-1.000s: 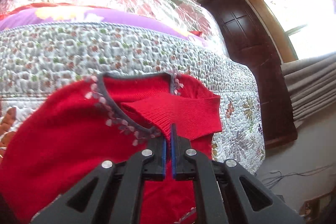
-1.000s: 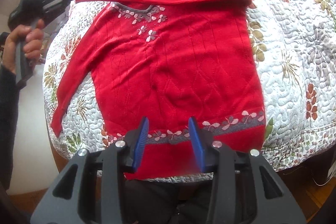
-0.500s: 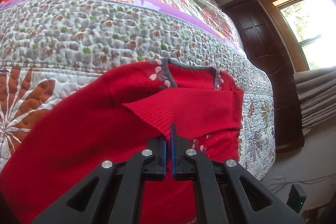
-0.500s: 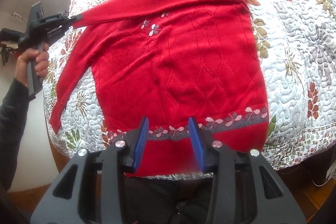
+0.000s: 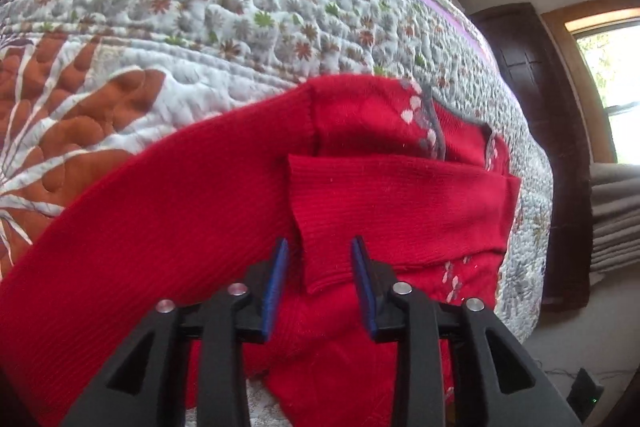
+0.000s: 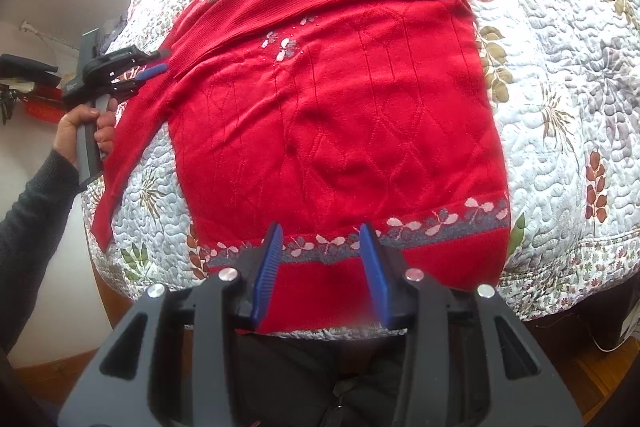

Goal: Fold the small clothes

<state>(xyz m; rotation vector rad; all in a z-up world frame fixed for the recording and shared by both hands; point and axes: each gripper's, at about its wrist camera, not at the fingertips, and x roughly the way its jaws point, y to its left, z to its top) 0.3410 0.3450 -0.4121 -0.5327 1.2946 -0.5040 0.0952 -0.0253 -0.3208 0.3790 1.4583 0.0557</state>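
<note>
The left black two-finger gripper with blue ribbed pads (image 5: 318,247) is now standing with its jaws parted, having let go of the ribbed cuff of the folded sleeve (image 5: 320,259) it was pinching half a second ago; the cuff is lying loose between the pads, resting across the chest of the red knitted sweater (image 6: 340,115). In the right wrist view, a hand in a dark sleeve (image 6: 80,131) is gripping that gripper's handle beside the sweater's shoulder. The right gripper (image 6: 320,231) is hovering with jaws apart over the hem, as before, holding nothing. The sweater is lying flat on the white quilted bedspread with stitched leaf and flower patterns (image 6: 560,107), showing a diamond cable knit, a grey band of pale pink petals above the hem, and its other sleeve trailing off the bed's edge.
</note>
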